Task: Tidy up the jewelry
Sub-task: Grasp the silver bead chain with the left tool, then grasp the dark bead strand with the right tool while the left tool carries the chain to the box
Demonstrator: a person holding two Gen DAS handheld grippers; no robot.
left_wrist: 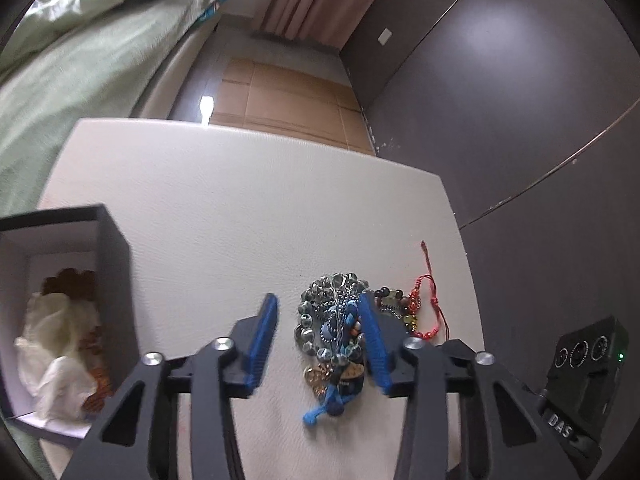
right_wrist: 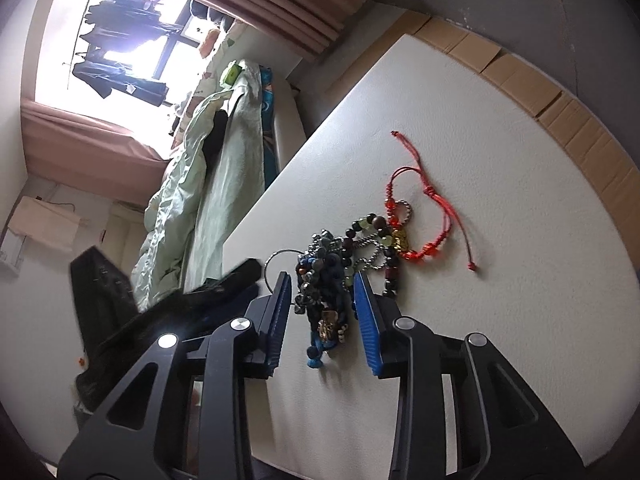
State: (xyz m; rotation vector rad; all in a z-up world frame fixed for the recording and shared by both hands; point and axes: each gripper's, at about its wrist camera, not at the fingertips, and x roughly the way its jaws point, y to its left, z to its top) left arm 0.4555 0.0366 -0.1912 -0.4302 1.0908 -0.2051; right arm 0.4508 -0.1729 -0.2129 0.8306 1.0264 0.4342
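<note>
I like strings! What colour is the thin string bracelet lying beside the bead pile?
Red string bracelet, clearest in the right wrist view.

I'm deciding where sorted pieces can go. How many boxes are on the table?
1: a dark open box at the table's left edge, left of the jewelry pile, already holding some items. Others may sit out of view.

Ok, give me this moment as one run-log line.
left tongs: open over jewelry pile | right tongs: open, straddling pile | red cord bracelet: on table beside pile | box: open, partly filled
</note>
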